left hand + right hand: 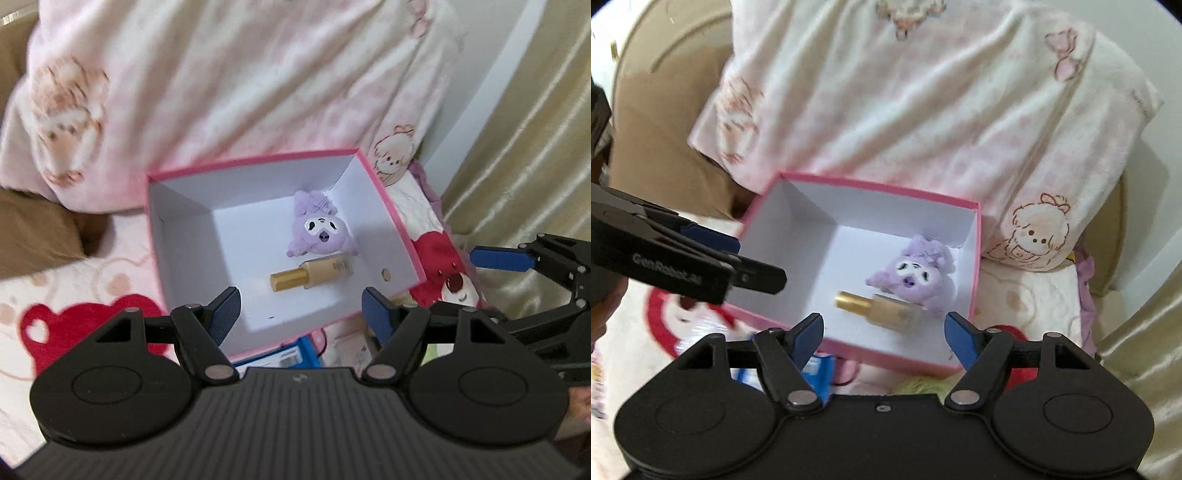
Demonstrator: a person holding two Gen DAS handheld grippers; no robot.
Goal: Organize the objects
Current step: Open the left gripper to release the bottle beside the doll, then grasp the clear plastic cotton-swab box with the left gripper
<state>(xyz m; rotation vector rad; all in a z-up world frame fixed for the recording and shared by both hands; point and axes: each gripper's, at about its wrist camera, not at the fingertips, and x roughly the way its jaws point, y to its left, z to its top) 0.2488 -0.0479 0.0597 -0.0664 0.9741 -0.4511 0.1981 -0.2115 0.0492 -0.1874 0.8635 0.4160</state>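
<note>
Hovering at the near edge of the pink box [391,218], my left gripper [299,308] and right gripper [882,334] both gape wide with nothing in them. Inside lie a purple plush toy [319,230] and, touching its near side, a gold bottle [310,278]. Something blue [820,373], perhaps a packet, peeks out beneath the box on the bed [92,280].

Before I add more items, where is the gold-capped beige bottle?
The gold-capped beige bottle lies on its side inside the pink-rimmed white box, just in front of the purple plush toy.
</note>
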